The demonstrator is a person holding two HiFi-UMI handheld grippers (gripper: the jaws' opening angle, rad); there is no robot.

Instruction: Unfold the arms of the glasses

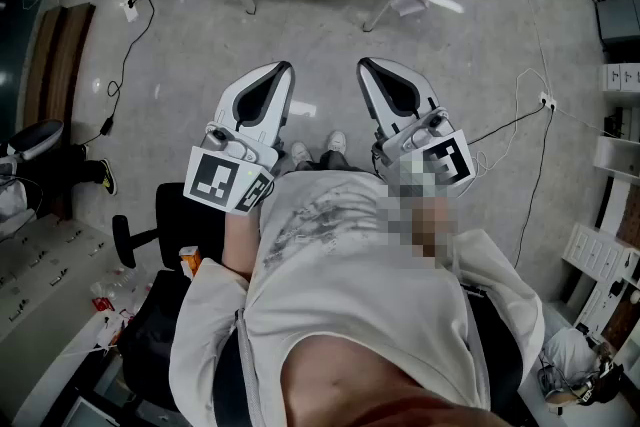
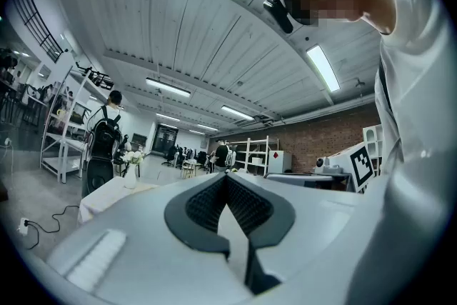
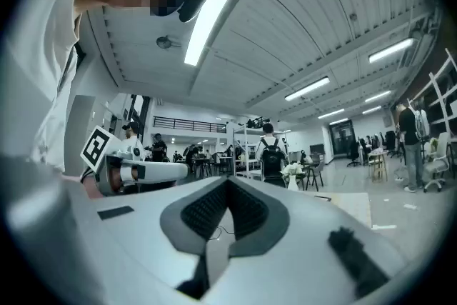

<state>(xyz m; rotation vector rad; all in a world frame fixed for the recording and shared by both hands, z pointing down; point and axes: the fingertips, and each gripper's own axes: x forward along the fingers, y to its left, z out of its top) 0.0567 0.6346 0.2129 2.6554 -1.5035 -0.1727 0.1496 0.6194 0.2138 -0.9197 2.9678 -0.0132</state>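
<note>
Above floor [image 1: 330, 35], left gripper [image 1: 283, 68] closed, empty, right gripper [image 1: 365, 65] closed, empty

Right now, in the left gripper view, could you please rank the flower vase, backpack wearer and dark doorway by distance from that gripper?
1. flower vase, on the table, left.
2. backpack wearer, behind it, further left.
3. dark doorway, far back.

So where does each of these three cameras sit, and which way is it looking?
Head view: on the person's head, looking down at left tongs, right tongs, shirt, shoes, floor.
Left gripper view: on the left tongs, looking level past its shut tips into the room; shirt at right.
Right gripper view: on the right tongs, same; shirt at left.
Shared: both gripper views see the flower vase.
</note>
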